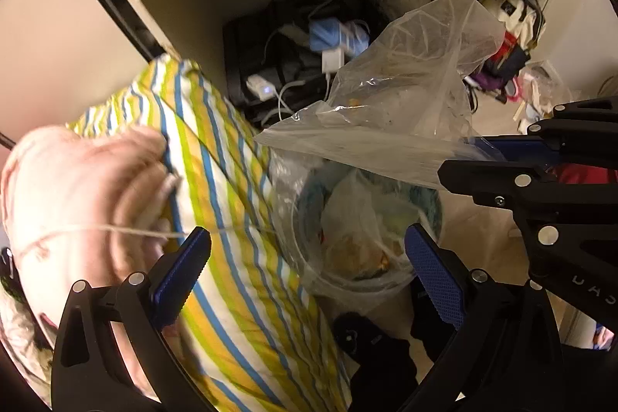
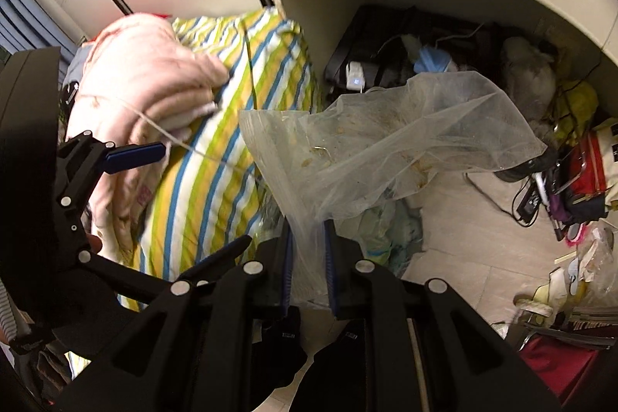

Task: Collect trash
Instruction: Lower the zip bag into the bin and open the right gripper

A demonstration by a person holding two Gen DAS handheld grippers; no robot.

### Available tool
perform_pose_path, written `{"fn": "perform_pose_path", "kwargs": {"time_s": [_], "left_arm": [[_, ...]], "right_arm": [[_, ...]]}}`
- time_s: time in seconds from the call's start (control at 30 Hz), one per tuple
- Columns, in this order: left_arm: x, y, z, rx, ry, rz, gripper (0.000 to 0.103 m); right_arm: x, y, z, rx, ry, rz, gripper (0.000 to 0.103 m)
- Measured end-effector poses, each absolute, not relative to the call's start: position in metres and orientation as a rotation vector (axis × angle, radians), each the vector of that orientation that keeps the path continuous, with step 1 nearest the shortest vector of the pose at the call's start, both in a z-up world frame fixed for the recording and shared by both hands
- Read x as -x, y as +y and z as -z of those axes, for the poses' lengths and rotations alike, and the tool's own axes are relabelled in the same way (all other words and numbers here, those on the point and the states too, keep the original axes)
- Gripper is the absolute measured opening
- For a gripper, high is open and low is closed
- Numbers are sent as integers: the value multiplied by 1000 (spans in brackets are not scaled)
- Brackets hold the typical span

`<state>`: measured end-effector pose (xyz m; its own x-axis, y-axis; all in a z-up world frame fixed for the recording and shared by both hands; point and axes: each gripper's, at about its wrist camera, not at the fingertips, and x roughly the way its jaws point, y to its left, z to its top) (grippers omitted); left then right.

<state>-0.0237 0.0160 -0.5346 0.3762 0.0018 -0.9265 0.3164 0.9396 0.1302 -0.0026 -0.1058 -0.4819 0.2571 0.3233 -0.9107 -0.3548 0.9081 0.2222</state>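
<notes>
Two tools are in my view: my right tool [image 2: 308, 259] has its fingers pinched tight on a clear plastic bag [image 2: 390, 141], soiled with crumbs, which billows up ahead of it. In the left wrist view that bag [image 1: 405, 91] hangs just above a bin [image 1: 363, 238] lined with plastic and holding other bagged trash. My left tool [image 1: 305, 280] is spread wide with nothing between its pads, low over the bin's rim. Beside the bin lies a striped pillow [image 1: 231, 219] with a pink blanket [image 1: 77, 188] against it.
</notes>
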Motion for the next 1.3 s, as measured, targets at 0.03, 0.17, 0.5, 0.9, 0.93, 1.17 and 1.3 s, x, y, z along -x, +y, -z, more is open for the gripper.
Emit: {"fn": "perform_pose_path", "kwargs": {"time_s": [0.03,0.17,0.5,0.9,0.93,1.17,1.3], "left_arm": [[25,17,544,-298,1187,202,98],[31,19,576,-289,1226,198,98],[33,30,656,-260,1300,151,98],[19,25,722,-281,1295,169,98],[19,24,727,-287,1295,171,98],[21,29,748,-286,1314,164,98],[24,33,743,-286,1321,163,98]], "right_arm": [[4,-105,491,30,1240,-465,15],[4,-101,525,35,1278,-476,15],[-1,-96,611,84,1364,-495,15],[-15,-96,701,114,1414,-514,15],[-16,-95,709,120,1417,-518,15],[-12,-93,738,146,1435,-540,16],[-8,-90,728,204,1409,-540,23]]}}
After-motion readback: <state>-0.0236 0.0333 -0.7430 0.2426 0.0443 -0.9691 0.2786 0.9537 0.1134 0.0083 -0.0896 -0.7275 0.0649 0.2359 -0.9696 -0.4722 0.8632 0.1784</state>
